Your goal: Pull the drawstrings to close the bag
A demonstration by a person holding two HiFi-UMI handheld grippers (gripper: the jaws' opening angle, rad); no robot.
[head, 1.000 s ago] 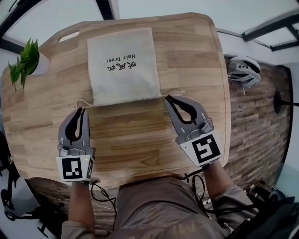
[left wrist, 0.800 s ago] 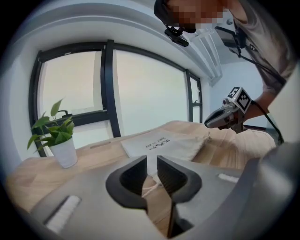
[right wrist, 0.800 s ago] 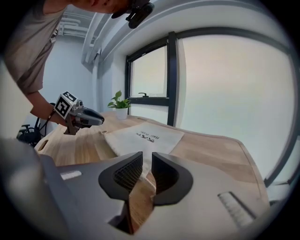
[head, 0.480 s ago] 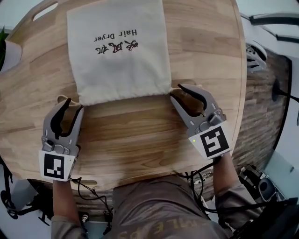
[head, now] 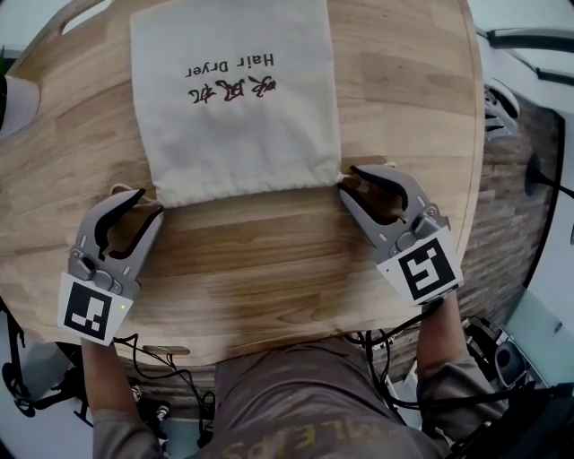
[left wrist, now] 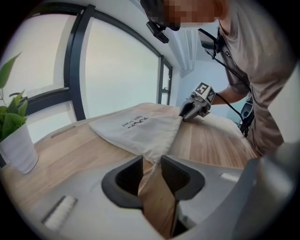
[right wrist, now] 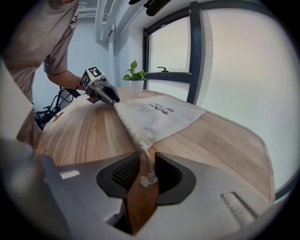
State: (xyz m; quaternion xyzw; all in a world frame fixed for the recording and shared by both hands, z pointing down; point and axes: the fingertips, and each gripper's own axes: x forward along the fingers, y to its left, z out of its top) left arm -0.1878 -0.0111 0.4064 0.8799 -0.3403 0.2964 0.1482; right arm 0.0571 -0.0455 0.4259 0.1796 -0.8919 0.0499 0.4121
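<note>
A cream cloth bag (head: 238, 116) printed "Hair Dryer" lies flat on the wooden table (head: 269, 269), its mouth towards me. My left gripper (head: 148, 203) rests at the bag's near left corner. In the left gripper view (left wrist: 151, 161) it is open, with the left drawstring (left wrist: 151, 168) lying loose between the pads. My right gripper (head: 350, 177) sits at the near right corner. Its jaws (right wrist: 146, 159) have just been closing a little but remain open. The knotted end of the right drawstring (right wrist: 149, 179) lies between them, untouched by the pads.
A potted plant in a white pot (left wrist: 18, 150) stands at the table's far left corner, next to a handle slot (head: 85, 13). The table's rounded edge (head: 466, 152) runs close to the right gripper. Cables (head: 170, 394) hang below the near edge.
Both grippers have come down onto the table at the bag's near corners. Both pairs of jaws looked shut a second ago; now they stand apart around the cords.
</note>
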